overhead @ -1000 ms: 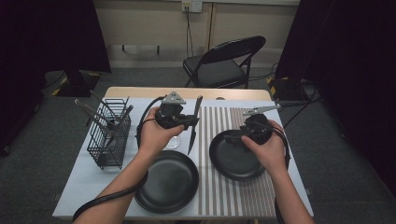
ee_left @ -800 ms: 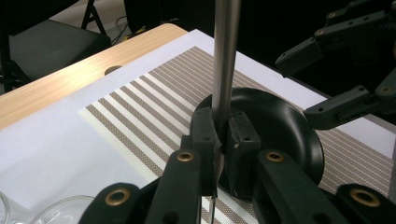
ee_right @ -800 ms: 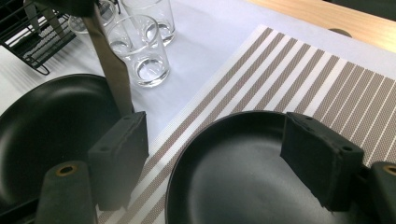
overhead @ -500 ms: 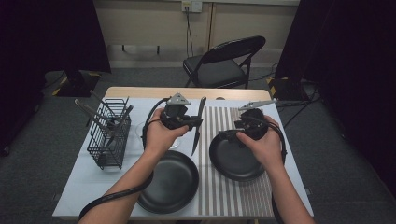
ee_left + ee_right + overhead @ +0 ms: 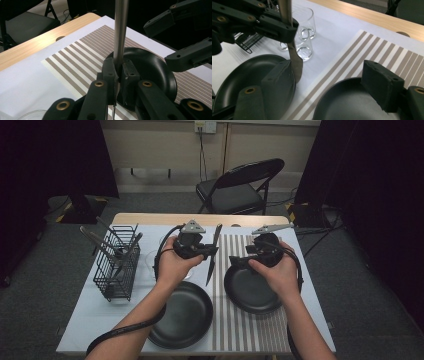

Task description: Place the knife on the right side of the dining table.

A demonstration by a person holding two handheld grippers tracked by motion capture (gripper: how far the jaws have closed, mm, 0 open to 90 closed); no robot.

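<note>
Two grippers over the table: left gripper (image 5: pixel 209 251) clamps one knife (image 5: pixel 213 255), right gripper (image 5: pixel 239 260) gapes with nothing between its jaws.

Its jaws have just been closing a little. Knife hangs blade-down between both grippers. Two black plates: one (image 5: pixel 180 320) below the left gripper, one (image 5: pixel 252 292) under the right. Two glasses (image 5: pixel 304 47) beyond the left gripper, then one wire basket (image 5: pixel 117 265) of cutlery. Farthest, one chair (image 5: pixel 240 187).

On the tabletop (image 5: pixel 80 320), a black wire cutlery basket (image 5: pixel 117 267) stands at the left, with clear drinking glasses (image 5: pixel 304 47) just to its right. One round black plate (image 5: pixel 182 317) sits near the front edge; a second round black plate (image 5: pixel 250 292) lies on the striped placemat (image 5: pixel 245 330) at the right. A folding metal chair (image 5: pixel 240 187) stands behind.
</note>
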